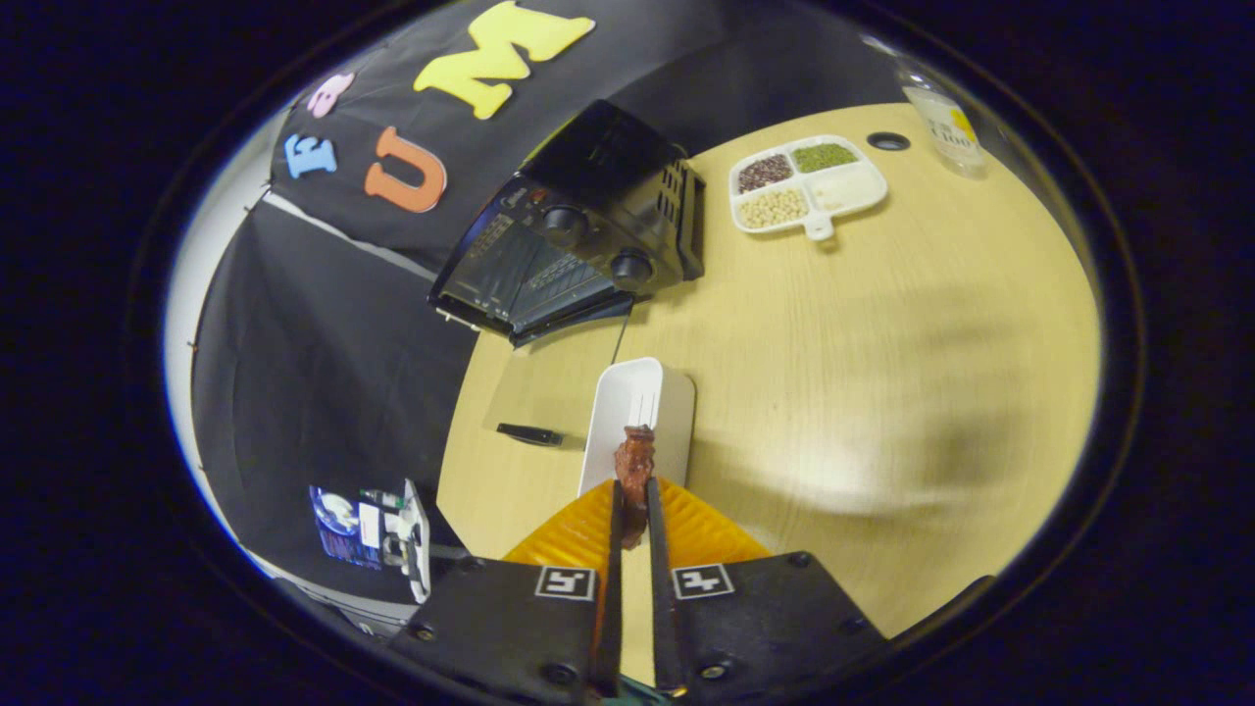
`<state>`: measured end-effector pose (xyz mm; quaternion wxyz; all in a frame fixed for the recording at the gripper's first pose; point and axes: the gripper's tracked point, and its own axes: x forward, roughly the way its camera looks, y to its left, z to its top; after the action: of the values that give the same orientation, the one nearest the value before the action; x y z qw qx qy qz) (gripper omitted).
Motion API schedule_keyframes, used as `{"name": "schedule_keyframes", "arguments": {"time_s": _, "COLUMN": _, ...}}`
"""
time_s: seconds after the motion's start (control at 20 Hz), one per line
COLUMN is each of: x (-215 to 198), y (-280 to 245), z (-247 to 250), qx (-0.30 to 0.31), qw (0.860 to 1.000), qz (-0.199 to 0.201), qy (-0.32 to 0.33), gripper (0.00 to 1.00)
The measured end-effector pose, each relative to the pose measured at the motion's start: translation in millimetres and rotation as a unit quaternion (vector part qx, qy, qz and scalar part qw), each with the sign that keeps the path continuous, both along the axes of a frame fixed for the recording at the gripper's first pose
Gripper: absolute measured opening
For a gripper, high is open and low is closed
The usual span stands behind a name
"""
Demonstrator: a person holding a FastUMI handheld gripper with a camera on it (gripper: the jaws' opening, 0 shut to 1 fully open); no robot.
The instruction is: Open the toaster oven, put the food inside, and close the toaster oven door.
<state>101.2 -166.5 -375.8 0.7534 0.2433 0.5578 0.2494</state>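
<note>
My gripper [634,495] is shut on a brown piece of food [635,461], which sticks out ahead of the fingertips and hangs above the near end of a long white plate [642,397]. Beyond the plate, at the table's far left edge, stands the black toaster oven [578,230]. Its glass door looks dropped open toward me, with two knobs to the right of it.
A white divided tray [809,184] of beans and grains lies beyond and right of the oven. A clear bottle [943,123] stands at the far right. A small black object [529,434] rests left of the plate. The wooden table [882,373] spreads wide to the right.
</note>
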Motion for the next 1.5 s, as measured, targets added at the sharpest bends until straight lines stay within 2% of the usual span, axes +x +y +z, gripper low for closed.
{"name": "schedule_keyframes", "arguments": {"time_s": 0.05, "x": -4, "y": 3, "z": 2, "qx": -0.008, "qw": 1.000, "qz": 0.002, "qy": -0.006, "gripper": 0.11}}
{"name": "schedule_keyframes", "arguments": {"time_s": 0.4, "x": -21, "y": 9, "z": 56, "qx": -0.081, "qw": 0.993, "qz": 0.004, "qy": -0.091, "gripper": 0.10}}
{"name": "schedule_keyframes", "arguments": {"time_s": 0.7, "x": -29, "y": 25, "z": 114, "qx": -0.152, "qw": 0.969, "qz": -0.015, "qy": -0.194, "gripper": 0.10}}
{"name": "schedule_keyframes", "arguments": {"time_s": 0.9, "x": -31, "y": 43, "z": 131, "qx": -0.201, "qw": 0.949, "qz": -0.004, "qy": -0.242, "gripper": 0.10}}
{"name": "schedule_keyframes", "arguments": {"time_s": 1.05, "x": -32, "y": 63, "z": 131, "qx": -0.221, "qw": 0.940, "qz": 0.008, "qy": -0.260, "gripper": 0.10}}
{"name": "schedule_keyframes", "arguments": {"time_s": 1.15, "x": -29, "y": 71, "z": 130, "qx": -0.243, "qw": 0.928, "qz": 0.013, "qy": -0.281, "gripper": 0.10}}
{"name": "schedule_keyframes", "arguments": {"time_s": 1.35, "x": -24, "y": 91, "z": 125, "qx": -0.297, "qw": 0.892, "qz": 0.021, "qy": -0.340, "gripper": 0.10}}
{"name": "schedule_keyframes", "arguments": {"time_s": 1.5, "x": -22, "y": 111, "z": 125, "qx": -0.312, "qw": 0.870, "qz": 0.012, "qy": -0.383, "gripper": 0.09}}
